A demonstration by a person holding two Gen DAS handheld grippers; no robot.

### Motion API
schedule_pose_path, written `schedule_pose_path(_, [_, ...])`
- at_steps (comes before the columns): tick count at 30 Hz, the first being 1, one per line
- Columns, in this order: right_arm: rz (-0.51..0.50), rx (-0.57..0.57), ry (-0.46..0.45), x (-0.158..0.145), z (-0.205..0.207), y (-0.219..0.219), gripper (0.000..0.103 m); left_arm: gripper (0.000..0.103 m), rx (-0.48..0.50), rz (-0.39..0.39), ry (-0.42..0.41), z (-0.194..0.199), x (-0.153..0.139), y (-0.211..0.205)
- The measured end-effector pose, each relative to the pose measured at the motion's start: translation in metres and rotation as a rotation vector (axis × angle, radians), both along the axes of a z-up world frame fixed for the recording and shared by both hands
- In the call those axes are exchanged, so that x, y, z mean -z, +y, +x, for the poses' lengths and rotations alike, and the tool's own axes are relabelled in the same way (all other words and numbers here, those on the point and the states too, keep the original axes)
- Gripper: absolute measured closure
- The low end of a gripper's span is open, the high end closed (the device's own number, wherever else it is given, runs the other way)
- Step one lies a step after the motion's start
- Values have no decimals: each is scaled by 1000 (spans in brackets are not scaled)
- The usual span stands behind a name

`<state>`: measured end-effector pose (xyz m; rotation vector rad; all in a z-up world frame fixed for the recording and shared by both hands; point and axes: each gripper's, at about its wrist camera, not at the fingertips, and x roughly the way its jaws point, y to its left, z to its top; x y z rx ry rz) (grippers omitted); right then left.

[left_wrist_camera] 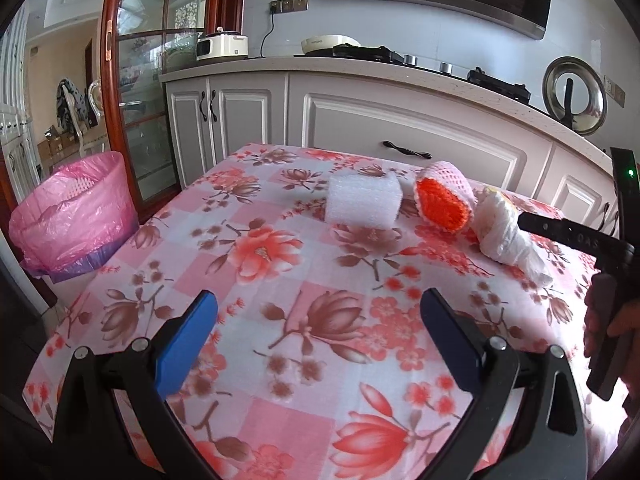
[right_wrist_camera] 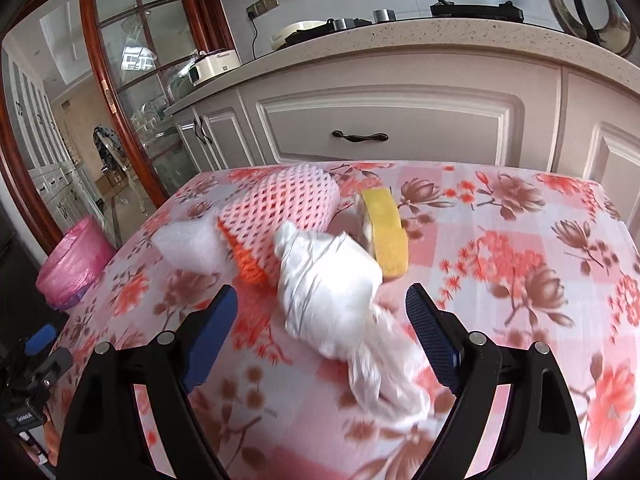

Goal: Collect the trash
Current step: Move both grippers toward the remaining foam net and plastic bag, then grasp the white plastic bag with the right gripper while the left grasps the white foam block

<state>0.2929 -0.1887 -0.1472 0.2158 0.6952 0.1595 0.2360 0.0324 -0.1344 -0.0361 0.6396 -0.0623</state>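
Right gripper (right_wrist_camera: 322, 316) spread wide, holding nothing; crumpled white plastic bag (right_wrist_camera: 340, 296) lies between its fingers on the floral tablecloth (right_wrist_camera: 520, 280). Just beyond the bag: yellow sponge (right_wrist_camera: 386, 232), pink-and-orange foam net (right_wrist_camera: 276, 208), white foam block (right_wrist_camera: 188, 246) farther left. Left gripper (left_wrist_camera: 318, 320) also wide, empty, over bare cloth. Pink-lined trash bin (left_wrist_camera: 72, 220) off the table, far left of it.

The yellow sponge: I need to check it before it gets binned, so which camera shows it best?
The right wrist view: the yellow sponge shows its broad face there, just behind the white plastic bag lying between the open right gripper fingers. In the left wrist view only a yellow sliver peeks past the bag.
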Motion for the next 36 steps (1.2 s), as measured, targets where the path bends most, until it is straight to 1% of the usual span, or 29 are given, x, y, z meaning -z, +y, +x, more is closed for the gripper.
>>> schedule_pose_path(3, [-1, -4, 9, 3, 11, 1, 21, 5, 4, 14, 25, 15, 5, 0])
schedule_pose_path(7, [-14, -11, 34, 8, 21, 3, 21, 5, 2, 1, 43, 39, 6, -3])
schedule_pose_path(10, [-4, -18, 48, 12, 26, 2, 21, 5, 0, -11, 42, 62, 5, -7])
schedule_pose_path(14, [-10, -35, 71, 18, 33, 4, 21, 5, -6, 8, 71, 96, 10, -17])
schedule_pose_path(19, [-13, -49, 104, 29, 39, 4, 22, 5, 5, 0, 80, 111, 12, -25])
schedule_pose_path(20, [-12, -51, 108, 30, 38, 4, 29, 5, 8, 8, 78, 113, 13, -27])
schedule_pose_path(21, [-7, -52, 111, 31, 38, 4, 40, 5, 9, 22, 78, 116, 15, -28])
schedule_pose_path(22, [-6, -51, 112, 31, 38, 4, 45, 5, 10, 34, 84, 121, 16, -29])
schedule_pose_path(24, [-7, -41, 99, 30, 35, 3, 60, 5, 17, 30, 98, 128, 18, -31])
schedule_pose_path(26, [-14, -53, 81, 27, 31, 4, 64, 5, 21, 23, 108, 137, 19, -32])
schedule_pose_path(30, [-53, -73, 52, 23, 23, 11, 64, 5, 46, 7, 117, 155, 20, -42])
schedule_pose_path(36, [-19, -72, 38, 18, 20, 5, 64, 5, 56, 7, 130, 182, 25, -61])
